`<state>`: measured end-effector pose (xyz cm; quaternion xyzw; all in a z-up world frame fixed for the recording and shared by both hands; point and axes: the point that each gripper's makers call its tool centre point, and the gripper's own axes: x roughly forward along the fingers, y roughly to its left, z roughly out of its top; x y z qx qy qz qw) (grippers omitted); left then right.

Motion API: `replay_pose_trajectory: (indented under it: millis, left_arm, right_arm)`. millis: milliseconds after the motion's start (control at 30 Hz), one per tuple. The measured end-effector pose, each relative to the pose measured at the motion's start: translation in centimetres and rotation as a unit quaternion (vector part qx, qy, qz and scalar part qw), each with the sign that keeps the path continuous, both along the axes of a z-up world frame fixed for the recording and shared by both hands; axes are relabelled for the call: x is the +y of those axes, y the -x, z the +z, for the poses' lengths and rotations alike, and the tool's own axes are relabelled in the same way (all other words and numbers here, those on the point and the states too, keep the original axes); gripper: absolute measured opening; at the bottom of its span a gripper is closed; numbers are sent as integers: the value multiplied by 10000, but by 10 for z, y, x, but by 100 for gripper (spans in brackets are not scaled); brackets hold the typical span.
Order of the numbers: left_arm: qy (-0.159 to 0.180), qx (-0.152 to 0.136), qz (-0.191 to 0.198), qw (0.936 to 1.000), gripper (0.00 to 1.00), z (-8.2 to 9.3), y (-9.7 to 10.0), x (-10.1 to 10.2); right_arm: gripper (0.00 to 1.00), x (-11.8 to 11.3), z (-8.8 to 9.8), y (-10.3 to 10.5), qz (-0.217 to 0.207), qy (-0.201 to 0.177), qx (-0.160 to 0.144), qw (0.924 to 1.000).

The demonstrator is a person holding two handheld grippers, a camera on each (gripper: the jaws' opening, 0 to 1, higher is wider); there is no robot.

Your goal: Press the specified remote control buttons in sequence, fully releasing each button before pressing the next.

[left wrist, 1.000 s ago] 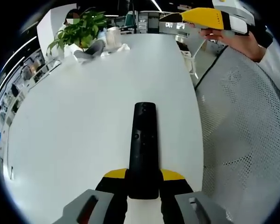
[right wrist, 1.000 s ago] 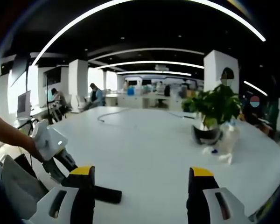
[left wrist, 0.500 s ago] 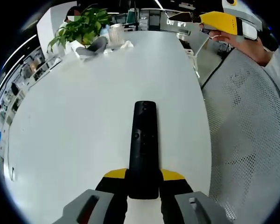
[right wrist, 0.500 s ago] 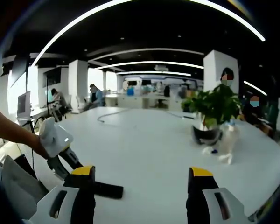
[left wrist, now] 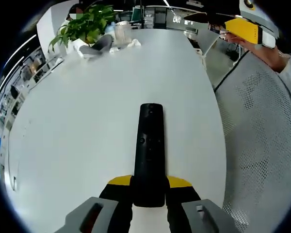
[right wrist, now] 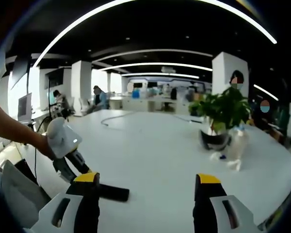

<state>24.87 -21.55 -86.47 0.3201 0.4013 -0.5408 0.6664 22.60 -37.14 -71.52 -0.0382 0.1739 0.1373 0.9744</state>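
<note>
the left gripper (left wrist: 148, 187) has its jaws closed on the near end of the black remote control (left wrist: 149, 150), which points out over the white table (left wrist: 77, 126) toward the potted plant (left wrist: 82, 29). the right gripper (right wrist: 146, 191) hangs above the table, jaws wide apart and empty, plant ahead.

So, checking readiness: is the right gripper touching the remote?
No, the right gripper is open and empty; the left gripper holds the remote.
</note>
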Motion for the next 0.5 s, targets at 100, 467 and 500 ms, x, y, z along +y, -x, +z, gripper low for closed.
replay_pose_trajectory:
  millis: [100,467,500]
  left_arm:
    - [-29,3,-26,10000,24,0,-2,0]
    - [-140,33,-135,9998,25,0,-16,1]
    - [-152,31,-114,9998,25,0,-17,2]
  right_arm:
    - [79,-1,0,0,-14,3,8,10000]
    - [78,-1,-1,0,-21,18,22,10000]
    - [78,-1,-1,-1,-23,13,15,10000]
